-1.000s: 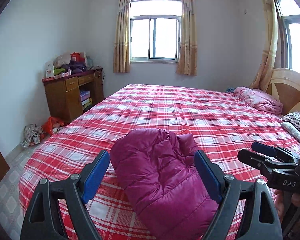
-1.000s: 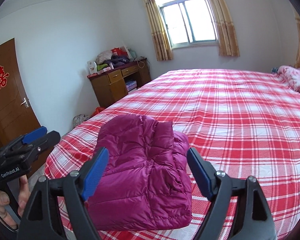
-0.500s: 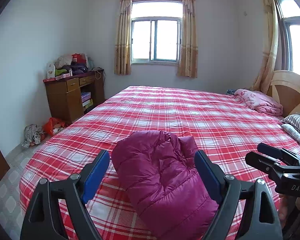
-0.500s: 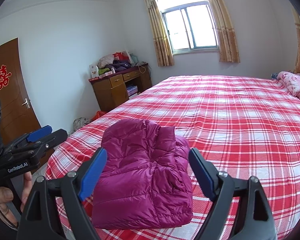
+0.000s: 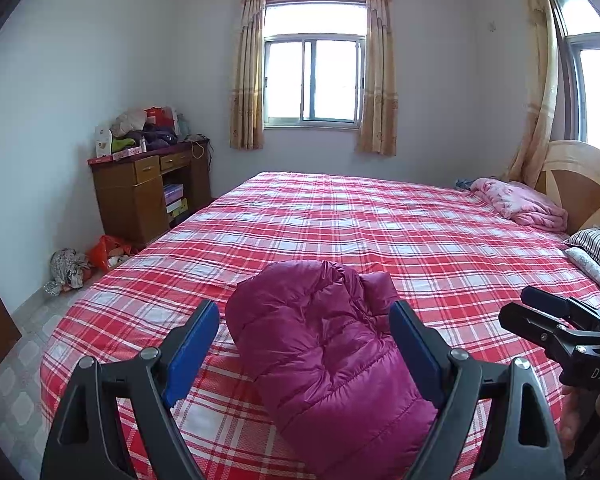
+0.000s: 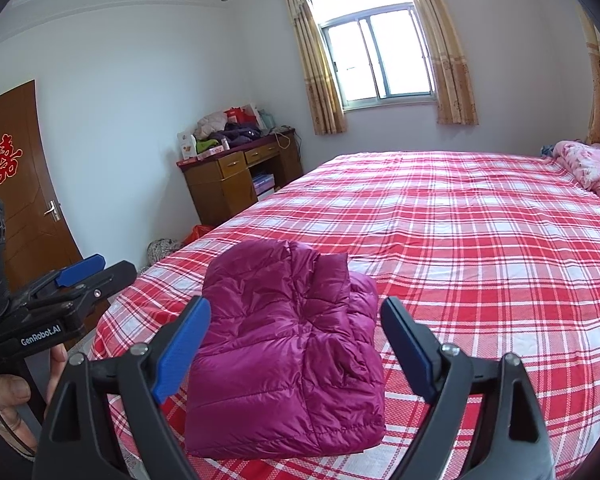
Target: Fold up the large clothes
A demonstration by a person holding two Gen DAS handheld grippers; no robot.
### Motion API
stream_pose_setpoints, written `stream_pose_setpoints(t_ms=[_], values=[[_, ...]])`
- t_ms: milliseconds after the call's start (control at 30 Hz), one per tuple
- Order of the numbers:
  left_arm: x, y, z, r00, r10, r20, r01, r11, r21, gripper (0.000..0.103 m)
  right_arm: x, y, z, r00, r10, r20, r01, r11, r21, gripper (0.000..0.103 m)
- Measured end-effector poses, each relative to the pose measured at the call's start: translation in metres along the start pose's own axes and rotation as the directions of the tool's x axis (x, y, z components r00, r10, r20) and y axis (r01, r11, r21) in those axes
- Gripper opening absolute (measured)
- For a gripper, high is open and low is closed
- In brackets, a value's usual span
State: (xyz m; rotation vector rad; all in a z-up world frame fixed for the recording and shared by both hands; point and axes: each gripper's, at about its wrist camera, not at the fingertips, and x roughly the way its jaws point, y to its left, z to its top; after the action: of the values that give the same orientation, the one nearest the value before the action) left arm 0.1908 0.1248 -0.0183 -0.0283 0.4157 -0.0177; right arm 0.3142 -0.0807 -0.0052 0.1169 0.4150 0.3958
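Folded magenta quilted down jacket (image 5: 332, 356) lies near the foot corner of the bed, on the red-and-white plaid bedspread (image 5: 380, 224). It is a compact puffy bundle, roughly rectangular, stitched channels visible, one rounded fold on top, a smaller flap poking out on its far right side.

Left gripper (image 5: 304, 352) hangs above the near edge of the jacket, black arms with blue pads, jaws spread wide. Jacket shows between the fingers in the left wrist view but the pads are clear of it, no contact. Right gripper (image 6: 296, 348) sits the same way: jaws have just been opening, now spread wide, jacket framed between them, pads not pressing it. Neither holds anything.

Each gripper shows in the other's view: the right one at the right edge of the left wrist view, the left one at the left edge of the right wrist view, with a person's hand (image 6: 8, 400) on its handle.

Rest of room: crumpled pink blanket (image 5: 520, 204) at the head end by the wooden headboard (image 5: 580, 184), striped pillow (image 5: 598, 244) beside it. Brown wooden desk (image 5: 140, 196) against the left wall, piled with clothes and boxes. Curtained window (image 5: 314, 80) on the far wall. Brown door (image 6: 24, 184) with a red paper cutting, in the right wrist view.
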Motion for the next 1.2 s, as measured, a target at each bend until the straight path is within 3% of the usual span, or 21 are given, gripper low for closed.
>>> stream_pose_setpoints(t_ms=[900, 1200], values=[[0.006, -0.004, -0.002, 1.000, 0.016, -0.026, -0.015, 1.000, 0.011, 0.087, 0.002, 0.002, -0.003, 1.000, 0.012, -0.009, -0.012, 1.000, 0.005, 0.090], [-0.006, -0.006, 0.003, 0.999, 0.026, 0.032, -0.026, 1.000, 0.003, 0.087, -0.015, 0.005, 0.004, 0.998, 0.013, 0.057, -0.013, 1.000, -0.004, 0.090]])
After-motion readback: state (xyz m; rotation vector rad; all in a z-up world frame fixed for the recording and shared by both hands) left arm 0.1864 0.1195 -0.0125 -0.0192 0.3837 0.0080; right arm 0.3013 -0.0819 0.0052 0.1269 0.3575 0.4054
